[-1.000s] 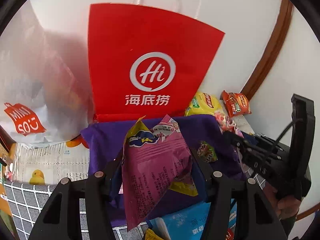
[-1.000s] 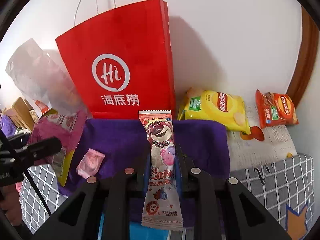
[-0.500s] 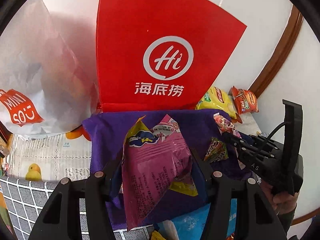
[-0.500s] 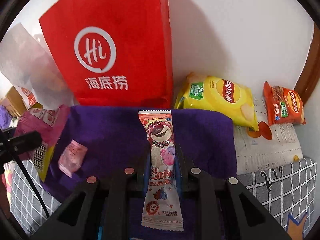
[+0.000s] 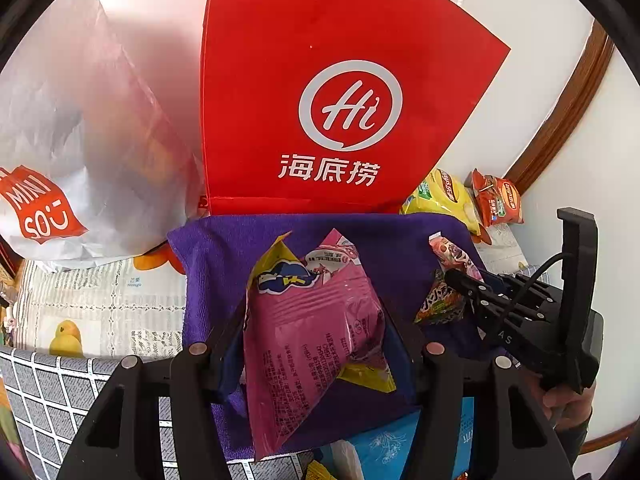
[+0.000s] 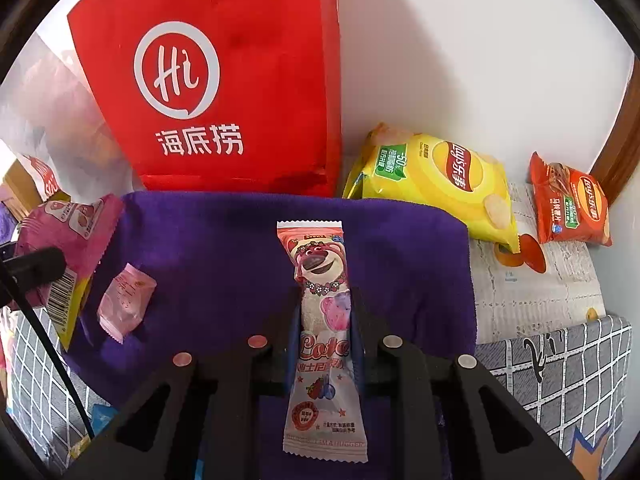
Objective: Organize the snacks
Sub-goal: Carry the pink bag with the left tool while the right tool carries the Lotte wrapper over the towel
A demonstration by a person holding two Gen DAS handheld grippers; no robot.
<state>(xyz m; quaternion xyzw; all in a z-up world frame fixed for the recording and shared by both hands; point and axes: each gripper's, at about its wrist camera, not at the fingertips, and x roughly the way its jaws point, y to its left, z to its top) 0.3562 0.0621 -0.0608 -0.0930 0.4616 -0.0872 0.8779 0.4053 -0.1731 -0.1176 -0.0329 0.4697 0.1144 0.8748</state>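
Left gripper (image 5: 316, 316) clamps the pink snack bag (image 5: 308, 344); right gripper (image 6: 323, 312) pinches the bear candy packet (image 6: 322, 320), red bag (image 6: 224, 80) at twelve o'clock.

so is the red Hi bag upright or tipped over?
Upright. The red bag stands on its base against the wall, directly behind the purple cloth, logo facing the cameras. Whether its top is open, cannot tell: cropped out.

Left gripper (image 5: 316, 344): matte black plastic fingers showing round silver screw heads, blue pads lining the inner faces. Right gripper (image 6: 324, 340): same black build, four silver screws showing, blue pads. In the left view, a thin black cable is looping over the right gripper's body, white lettering showing, bare skin of the hand (image 5: 566, 400) showing beneath.
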